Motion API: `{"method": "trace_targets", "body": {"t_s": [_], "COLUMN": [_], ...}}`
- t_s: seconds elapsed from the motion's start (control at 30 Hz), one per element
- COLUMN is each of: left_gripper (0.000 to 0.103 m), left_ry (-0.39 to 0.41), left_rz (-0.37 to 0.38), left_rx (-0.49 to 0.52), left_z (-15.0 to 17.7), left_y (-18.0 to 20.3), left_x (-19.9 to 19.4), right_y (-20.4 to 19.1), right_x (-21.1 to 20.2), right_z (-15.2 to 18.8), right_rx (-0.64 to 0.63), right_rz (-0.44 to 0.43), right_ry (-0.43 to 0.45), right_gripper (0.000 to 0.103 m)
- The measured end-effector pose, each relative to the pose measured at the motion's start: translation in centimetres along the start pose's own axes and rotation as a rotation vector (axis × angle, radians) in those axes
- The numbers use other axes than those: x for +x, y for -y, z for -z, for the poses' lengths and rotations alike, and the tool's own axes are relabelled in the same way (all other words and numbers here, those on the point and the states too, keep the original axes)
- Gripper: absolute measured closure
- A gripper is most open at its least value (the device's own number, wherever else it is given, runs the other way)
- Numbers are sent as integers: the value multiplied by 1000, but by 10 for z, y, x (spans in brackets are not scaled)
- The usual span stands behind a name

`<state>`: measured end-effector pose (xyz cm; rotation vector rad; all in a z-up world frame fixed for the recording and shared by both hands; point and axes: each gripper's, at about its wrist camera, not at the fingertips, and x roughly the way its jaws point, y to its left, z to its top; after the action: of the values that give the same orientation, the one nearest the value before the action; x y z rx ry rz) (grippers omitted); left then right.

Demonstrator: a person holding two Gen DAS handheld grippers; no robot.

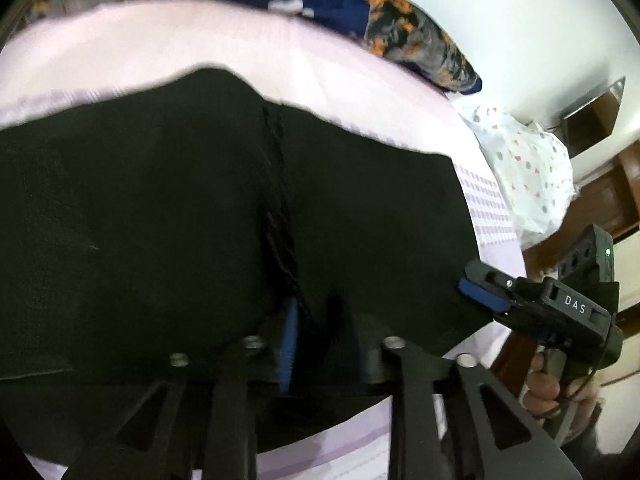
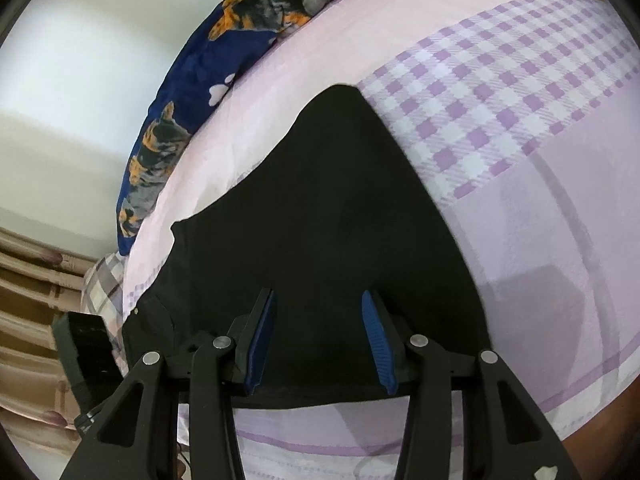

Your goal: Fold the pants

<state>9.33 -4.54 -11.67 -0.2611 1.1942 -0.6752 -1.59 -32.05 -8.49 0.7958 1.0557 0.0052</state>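
Black pants (image 1: 168, 208) lie spread on a pink and lilac checked bed sheet (image 1: 120, 48). My left gripper (image 1: 310, 312) is at the near edge of the pants with black cloth between its fingers; only one blue pad (image 1: 289, 340) shows. My right gripper (image 2: 318, 304) is open over the near edge of the pants (image 2: 320, 208), its blue pads (image 2: 378, 340) well apart with cloth under them. The right gripper also shows in the left wrist view (image 1: 480, 290), at the right edge of the pants.
A dark blue pillow with orange and grey cat print (image 1: 400, 28) lies along the far side of the bed. A white dotted cloth (image 1: 528, 176) lies at the bed's right. Brown wooden furniture (image 1: 600, 200) stands beyond. The sheet (image 2: 520, 100) extends right.
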Motion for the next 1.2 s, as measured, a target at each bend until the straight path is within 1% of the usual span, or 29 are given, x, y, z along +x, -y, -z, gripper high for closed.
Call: {"method": "trace_targets", "body": {"t_s": [0.03, 0.1, 0.17, 0.23, 0.3, 0.4, 0.43, 0.5, 0.67, 0.73, 0.8, 0.87, 0.9, 0.93, 1.0, 1.07, 1.2], "left_gripper": [65, 63, 61, 59, 56, 54, 53, 53, 51, 51, 49, 48, 48, 48, 48, 48, 48], "left_ry": [26, 79, 140, 208, 275, 342, 359, 386, 435, 447, 458, 451, 455, 454, 440, 434, 408], "left_rz": [-12, -38, -108, -188, -290, -371, -389, -402, -406, -394, -350, -296, -261, -237, -202, -176, -74], "left_rx": [4, 16, 36, 51, 49, 5, -24, -94, -214, -266, -347, -428, -478, -512, -585, -638, -721], "left_z": [2, 6, 10, 15, 22, 33, 38, 47, 67, 76, 86, 96, 102, 107, 117, 125, 136], "left_y": [-1, -3, -5, -10, -20, -40, -51, -73, -111, -127, -146, -164, -174, -180, -197, -206, -220], "left_x": [-8, -24, -42, -60, -81, -105, -114, -132, -164, -176, -187, -195, -198, -199, -200, -199, -189], "right_y": [-2, -8, -15, -25, -32, -40, -43, -51, -75, -82, -88, -94, -97, -100, -105, -111, -125], "right_x": [2, 7, 13, 18, 21, 26, 29, 33, 47, 55, 60, 63, 63, 63, 61, 58, 50], "right_z": [2, 5, 10, 15, 20, 25, 27, 30, 38, 40, 40, 40, 40, 40, 38, 37, 35], "right_rx": [-1, -16, -37, -80, -109, -122, -129, -145, -219, -229, -228, -224, -220, -215, -206, -207, -249], "right_rz": [-11, -39, -46, -29, -23, -31, -29, -27, -14, -32, -53, -66, -78, -91, -106, -130, -130], "right_ry": [-11, -38, -63, -77, -86, -106, -111, -121, -156, -187, -219, -226, -224, -218, -212, -201, -164], "right_gripper": [59, 59, 59, 59, 59, 59, 59, 59, 59, 59, 59, 59, 57, 53, 47, 45, 39]}}
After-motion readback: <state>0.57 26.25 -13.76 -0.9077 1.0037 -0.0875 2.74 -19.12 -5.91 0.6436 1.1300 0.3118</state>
